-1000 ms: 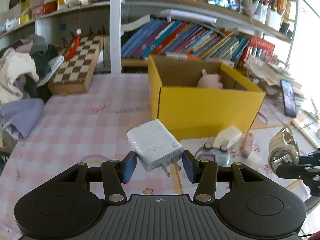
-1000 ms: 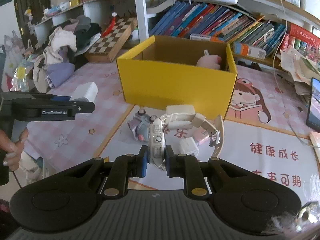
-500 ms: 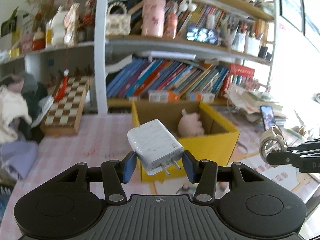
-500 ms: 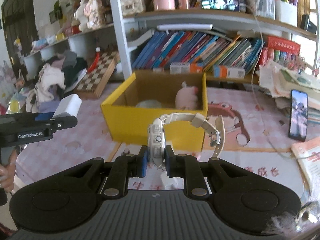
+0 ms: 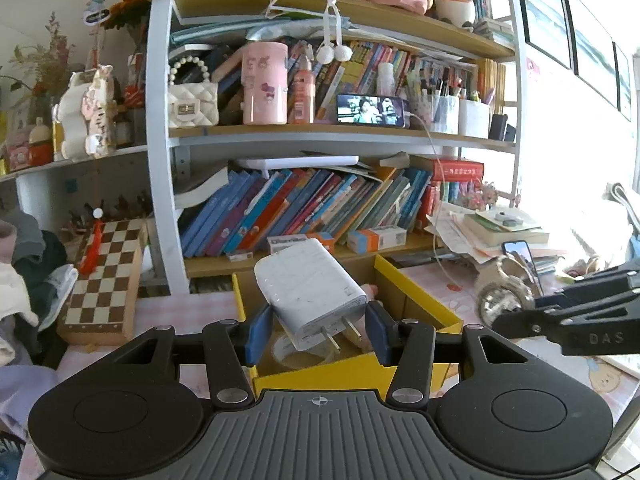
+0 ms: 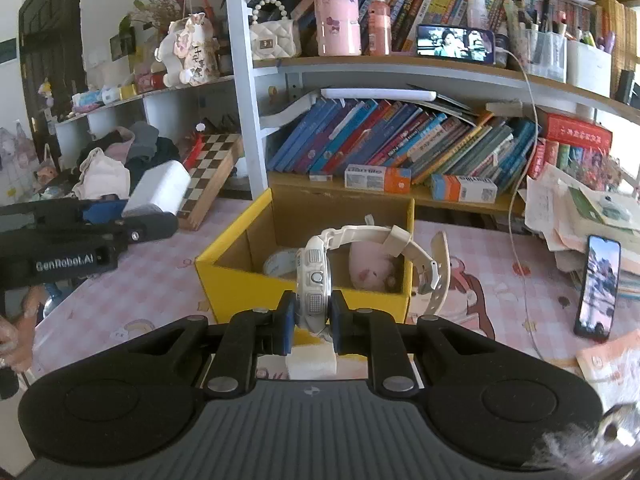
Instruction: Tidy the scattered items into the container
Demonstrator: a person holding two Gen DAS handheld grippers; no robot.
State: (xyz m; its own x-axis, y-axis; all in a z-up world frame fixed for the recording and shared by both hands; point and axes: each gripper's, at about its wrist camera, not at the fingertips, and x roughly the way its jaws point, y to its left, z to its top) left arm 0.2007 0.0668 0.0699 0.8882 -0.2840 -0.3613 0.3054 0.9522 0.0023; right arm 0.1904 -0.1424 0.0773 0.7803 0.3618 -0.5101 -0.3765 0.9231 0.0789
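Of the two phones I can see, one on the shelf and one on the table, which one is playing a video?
The phone on the shelf: it lies sideways, showing people, with a white cable plugged in. The phone on the table stands upright, showing a scenic picture.

Bright daylight blows out the right side; fisheye edges curve, focus mostly sharp.

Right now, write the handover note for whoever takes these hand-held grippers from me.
Left hand-held gripper: shut on the white charger, held over the yellow box.
Right hand-held gripper: shut on the white watch, just short of the box's near wall.
Done: tape roll and pink pig toy lie in the box.
Left: drop charger and watch in; a white block sits on the mat before the box.
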